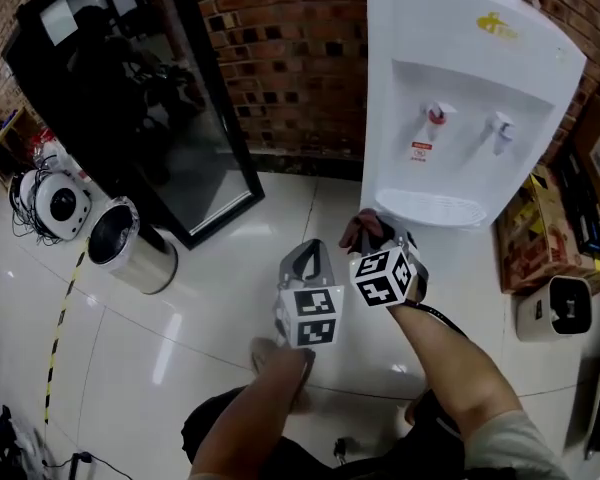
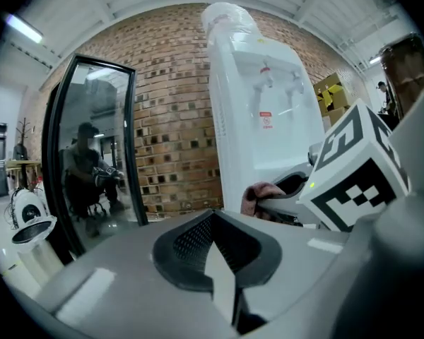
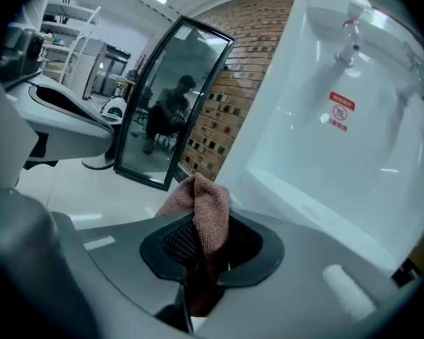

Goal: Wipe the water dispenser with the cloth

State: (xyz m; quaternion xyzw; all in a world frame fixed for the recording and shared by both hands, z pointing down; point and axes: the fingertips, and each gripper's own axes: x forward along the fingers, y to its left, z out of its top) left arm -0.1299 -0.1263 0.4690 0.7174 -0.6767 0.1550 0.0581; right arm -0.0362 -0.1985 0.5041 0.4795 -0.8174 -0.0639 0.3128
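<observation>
The white water dispenser (image 1: 470,88) stands against the brick wall, with a red tap and a blue tap above its drip tray (image 1: 432,208). My right gripper (image 1: 372,236) is shut on a reddish-brown cloth (image 1: 363,228) just in front of the tray. In the right gripper view the cloth (image 3: 201,200) sticks up between the jaws of my right gripper (image 3: 205,224), and the dispenser (image 3: 339,140) fills the right side. My left gripper (image 1: 310,258) hangs beside it to the left, shut on nothing. From the left gripper view, my left gripper (image 2: 213,217) points at the dispenser (image 2: 254,104), with the cloth (image 2: 258,193) at right.
A tall black-framed glass panel (image 1: 130,98) leans on the brick wall at left. A steel bin (image 1: 125,248) and a round white device (image 1: 55,203) stand on the glossy tiled floor. Cardboard boxes (image 1: 540,233) and a white appliance (image 1: 565,308) crowd the dispenser's right.
</observation>
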